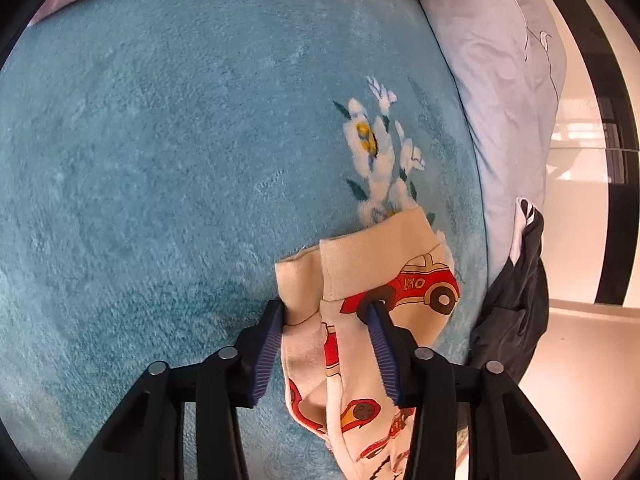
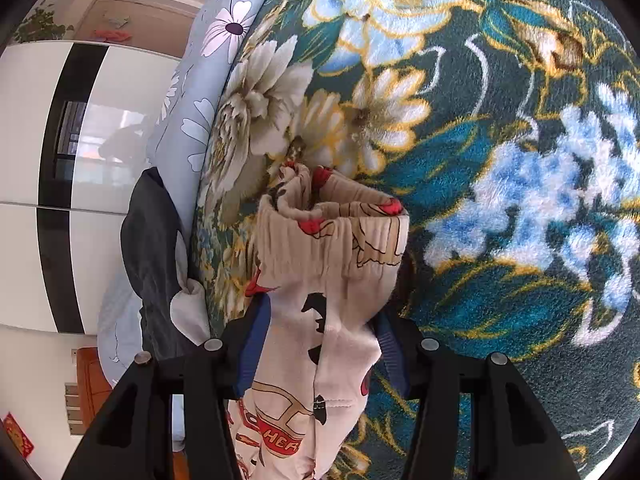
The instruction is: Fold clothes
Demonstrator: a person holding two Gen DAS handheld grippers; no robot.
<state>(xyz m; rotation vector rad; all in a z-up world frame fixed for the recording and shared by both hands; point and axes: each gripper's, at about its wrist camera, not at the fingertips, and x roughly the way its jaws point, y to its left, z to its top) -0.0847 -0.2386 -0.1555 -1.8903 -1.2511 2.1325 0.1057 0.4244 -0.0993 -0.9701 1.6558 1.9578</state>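
A cream child's garment printed with red cars is held in both grippers above the bed. In the left wrist view its plain cuff end point(image 1: 376, 252) sticks out past the fingertips, and my left gripper point(image 1: 324, 308) is shut on a bunched fold of it. The rest hangs down between the fingers. The right wrist view has the ribbed, gathered waistband point(image 2: 332, 236) standing up beyond my right gripper point(image 2: 322, 314), which is shut on the cloth filling its gap. The right fingertip is partly hidden behind the fabric.
A teal plush blanket point(image 1: 160, 160) with white flowers covers the bed; its dark floral part point(image 2: 520, 128) fills the right wrist view. A light blue quilt point(image 1: 504, 80) and a dark grey garment point(image 1: 516, 304) lie along the bed edge. A white wardrobe with a black stripe point(image 2: 60, 168) stands beyond.
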